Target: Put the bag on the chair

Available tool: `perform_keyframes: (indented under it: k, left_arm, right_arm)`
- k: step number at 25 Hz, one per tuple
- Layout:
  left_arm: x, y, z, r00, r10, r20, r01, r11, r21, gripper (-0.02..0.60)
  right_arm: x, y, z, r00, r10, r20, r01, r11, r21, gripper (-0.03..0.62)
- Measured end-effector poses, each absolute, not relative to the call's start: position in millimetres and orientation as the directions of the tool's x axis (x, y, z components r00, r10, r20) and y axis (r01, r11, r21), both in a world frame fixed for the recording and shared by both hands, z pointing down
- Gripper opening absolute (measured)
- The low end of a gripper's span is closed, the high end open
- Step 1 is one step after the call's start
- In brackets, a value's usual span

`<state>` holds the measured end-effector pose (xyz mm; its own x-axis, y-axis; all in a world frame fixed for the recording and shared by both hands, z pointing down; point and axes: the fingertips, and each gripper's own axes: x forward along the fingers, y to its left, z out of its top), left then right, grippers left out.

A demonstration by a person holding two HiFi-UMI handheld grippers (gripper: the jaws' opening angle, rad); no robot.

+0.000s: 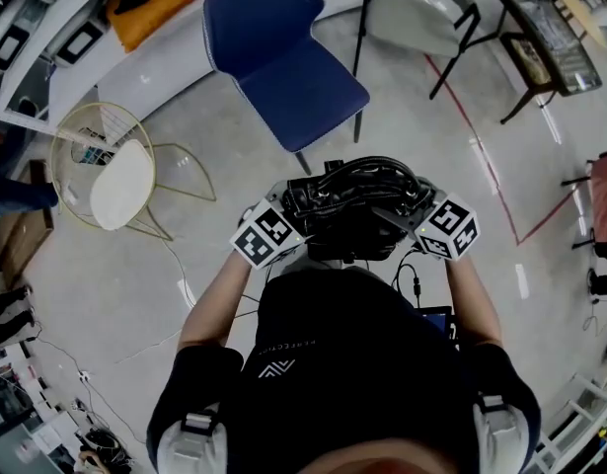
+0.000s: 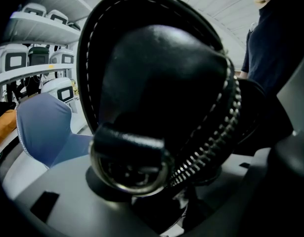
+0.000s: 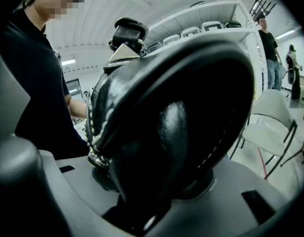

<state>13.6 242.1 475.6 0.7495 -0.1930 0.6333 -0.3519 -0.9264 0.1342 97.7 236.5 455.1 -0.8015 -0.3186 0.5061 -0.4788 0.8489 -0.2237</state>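
– Black bag [image 2: 161, 83] right up against the lens in both gripper views: leather, pale stitching, a zip [image 2: 211, 137] and a metal ring [image 2: 129, 169] at one end.
– And it's off the ground. From the head view, the person holds it out in front of the chest, one end in the left tongs [image 1: 295, 208], the other in the right tongs [image 1: 414, 208].
– How's the grip?
– Both pairs stand wide and clamp onto the bag's ends. The pads look sunk into the leather, though it's dark down there.
– And the blue chair [image 1: 283, 62]?
– Just ahead of the bag on the floor [image 1: 431, 136], seat toward the person, back away. The bag isn't on it and hangs short of the seat's front edge.
– Anything around it?
– White chair [image 1: 412, 13] beyond on the right, wire chair [image 1: 120, 181] with a pale seat on the left.
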Motion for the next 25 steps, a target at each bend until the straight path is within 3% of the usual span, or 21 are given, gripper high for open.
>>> perform_keyframes:
  k: [11,25]
  left_arm:
    - [12.0,163.9,482.8,0.742,-0.212,0.636,-0.396,-0.904,0.162,0.318]
    - [-23.5,96.1,483.7,0.683,-0.339,0.647,-0.545,-0.826,0.143,0.319]
  right_arm:
    - [95.7,154.3,461.7,-0.807,-0.275,0.524,-0.456,0.853,-0.255,0.230]
    - [57.4,74.4,461.9,-0.843,-0.152,0.515,-0.318,0.914,-0.251,0.230]
